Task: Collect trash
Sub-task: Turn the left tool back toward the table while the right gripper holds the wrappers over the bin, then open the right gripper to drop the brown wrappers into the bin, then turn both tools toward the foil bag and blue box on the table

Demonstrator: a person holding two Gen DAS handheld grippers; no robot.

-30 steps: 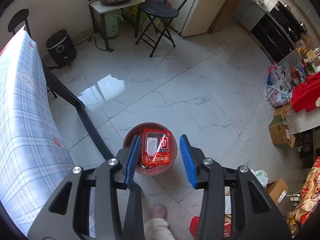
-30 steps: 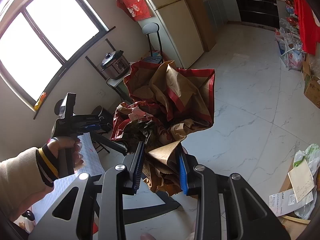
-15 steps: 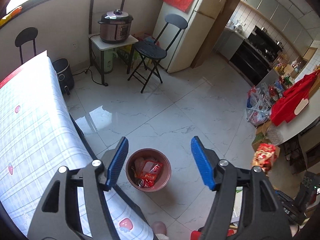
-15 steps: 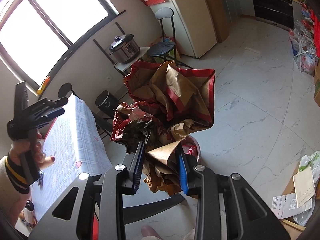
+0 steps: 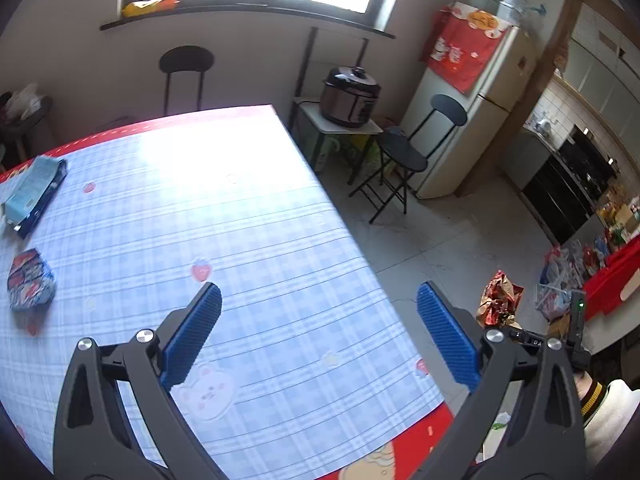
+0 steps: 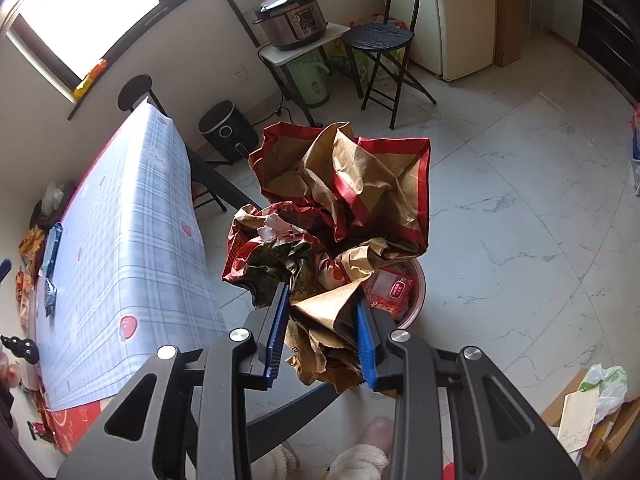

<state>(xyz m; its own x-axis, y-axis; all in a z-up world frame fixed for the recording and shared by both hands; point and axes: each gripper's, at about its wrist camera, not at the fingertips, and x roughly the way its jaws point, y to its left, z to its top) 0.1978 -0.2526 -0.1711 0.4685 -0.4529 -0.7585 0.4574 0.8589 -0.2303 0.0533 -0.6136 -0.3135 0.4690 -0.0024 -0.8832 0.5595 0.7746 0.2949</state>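
Observation:
My right gripper (image 6: 322,330) is shut on a crumpled brown and red paper bag (image 6: 348,196), which hangs above a round red bin (image 6: 414,300) on the floor; a red packet (image 6: 390,290) lies in the bin. From the left wrist view the same paper bag (image 5: 498,300) shows small at the right, past the table's edge. My left gripper (image 5: 320,336) hovers over the checked tablecloth (image 5: 224,220) with its jaws opening wide and nothing between them. A blue and red snack packet (image 5: 28,284) and a pale blue packet (image 5: 34,192) lie at the table's left.
A black folding chair (image 6: 380,40), a side table with a pressure cooker (image 6: 294,16) and a black air fryer (image 6: 226,128) stand by the wall. Wrappers (image 6: 38,256) lie at the table's far end. Boxes and bags (image 6: 592,400) sit on the floor at right.
The left gripper rose from above the bin to over the table and its jaws spread wide. The right gripper carried the paper bag down to just over the bin.

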